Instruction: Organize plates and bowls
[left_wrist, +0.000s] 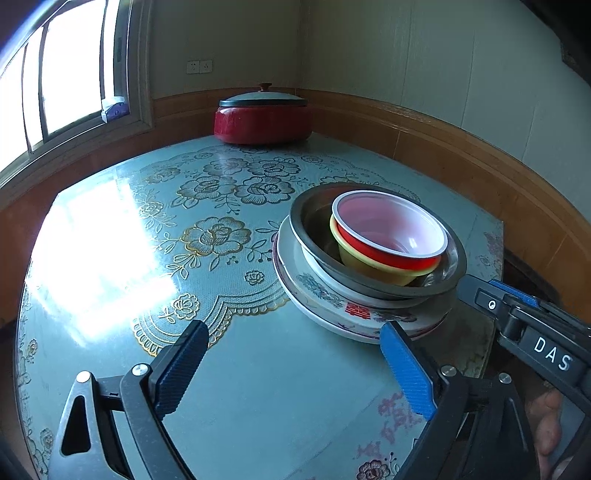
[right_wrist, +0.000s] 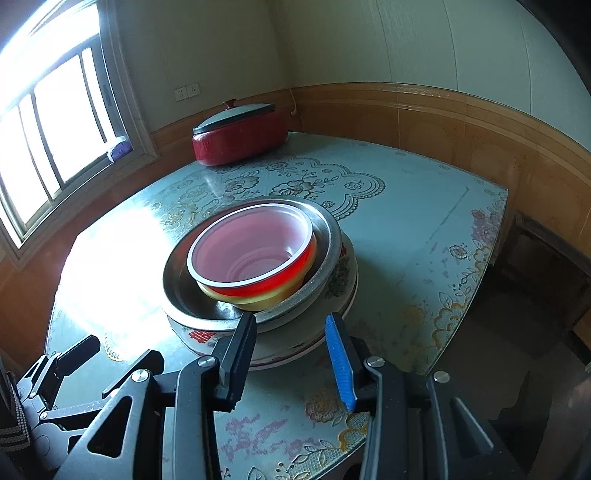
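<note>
My left camera looks down over the table (left_wrist: 110, 236), with the stack of bowls (left_wrist: 369, 258) to its right. My right camera sits nearer the stack. Both see the red pot (right_wrist: 240, 136) by the window (right_wrist: 55, 129).

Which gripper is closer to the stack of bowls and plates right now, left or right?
Right. The right gripper sits at the stack of bowls and plates, its open jaws at the near rim. The left gripper hangs open over bare table, the stack off to its right.
</note>
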